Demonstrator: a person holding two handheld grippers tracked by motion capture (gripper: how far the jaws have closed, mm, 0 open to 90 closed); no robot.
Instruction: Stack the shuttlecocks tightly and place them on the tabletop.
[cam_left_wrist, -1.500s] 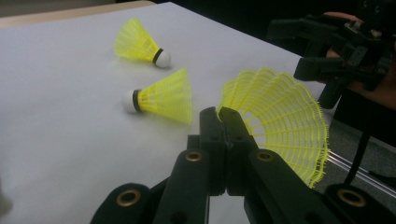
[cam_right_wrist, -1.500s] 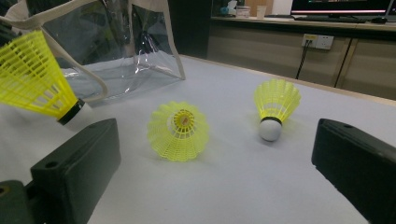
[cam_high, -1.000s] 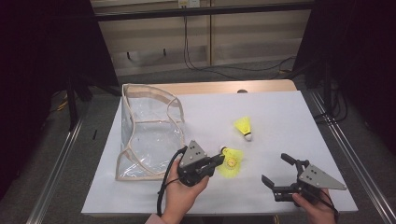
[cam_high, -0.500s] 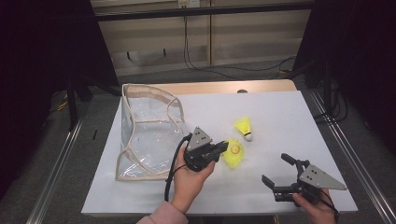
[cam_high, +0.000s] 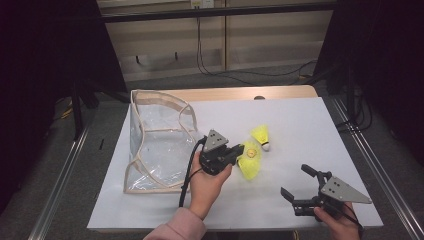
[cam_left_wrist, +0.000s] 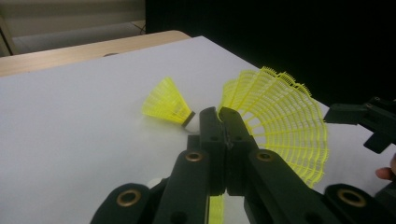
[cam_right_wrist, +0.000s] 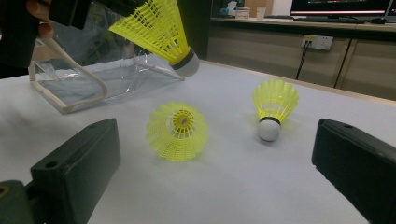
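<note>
My left gripper (cam_high: 239, 150) (cam_left_wrist: 218, 114) is shut on the skirt of a yellow plastic shuttlecock (cam_high: 247, 150) (cam_left_wrist: 280, 126) (cam_right_wrist: 159, 28) and holds it just above the white table top. A second yellow shuttlecock (cam_high: 251, 171) (cam_right_wrist: 177, 130) lies on its side right under it. A third one (cam_high: 261, 135) (cam_left_wrist: 167, 102) (cam_right_wrist: 275, 105), with a white cork, rests a little farther back. My right gripper (cam_high: 295, 181) (cam_right_wrist: 215, 163) stands open near the front right corner, aimed at the shuttlecocks, with nothing between its jaws.
A clear plastic bag with beige trim (cam_high: 160, 140) (cam_right_wrist: 70, 84) stands open on the left half of the white sheet (cam_high: 310, 120). Metal rails (cam_high: 372, 165) run along both sides of the table, and a wooden edge (cam_high: 240, 93) at the back.
My left gripper has moved away from the person and slightly right, carrying the shuttlecock it grips. The right gripper has stayed put.
</note>
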